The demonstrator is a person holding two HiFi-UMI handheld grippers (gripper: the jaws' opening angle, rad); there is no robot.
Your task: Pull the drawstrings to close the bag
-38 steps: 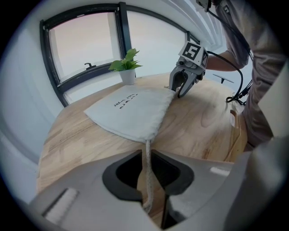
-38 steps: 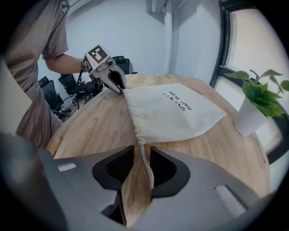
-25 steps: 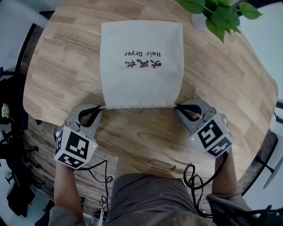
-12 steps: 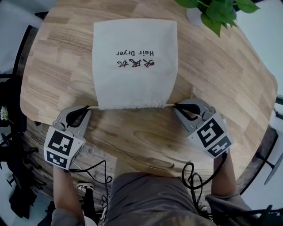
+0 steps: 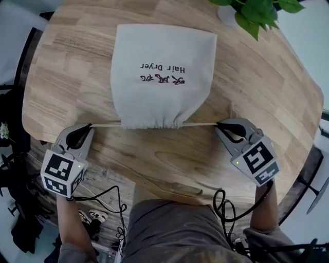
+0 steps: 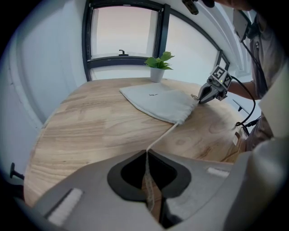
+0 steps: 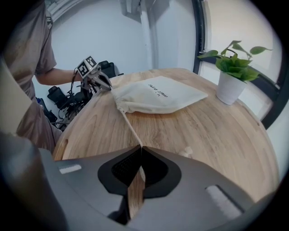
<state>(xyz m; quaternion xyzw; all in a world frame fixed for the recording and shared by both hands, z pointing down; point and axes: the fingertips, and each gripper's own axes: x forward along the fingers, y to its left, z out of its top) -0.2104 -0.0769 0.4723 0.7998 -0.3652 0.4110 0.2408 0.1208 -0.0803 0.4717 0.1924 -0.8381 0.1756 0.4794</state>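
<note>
A white cloth drawstring bag (image 5: 162, 72) printed "Hair Dryer" lies flat on the round wooden table (image 5: 257, 87). Its near mouth is gathered into narrow puckers (image 5: 154, 123). A taut left drawstring (image 5: 105, 125) runs to my left gripper (image 5: 90, 126), which is shut on it. A taut right drawstring (image 5: 200, 124) runs to my right gripper (image 5: 218, 124), also shut on it. The left gripper view shows the left drawstring (image 6: 162, 135) leading from the closed jaws to the bag (image 6: 158, 103). The right gripper view shows the right drawstring (image 7: 128, 126) reaching the bag (image 7: 158, 95).
A potted green plant (image 5: 254, 13) stands at the table's far right edge, also seen as a white pot (image 7: 229, 86). Cables (image 5: 110, 198) hang below the near table edge. A window frame (image 6: 124, 58) lies beyond the table.
Both grippers have moved apart, left going left and right going right. The drawstrings have lengthened and the bag's mouth has gathered narrower.
</note>
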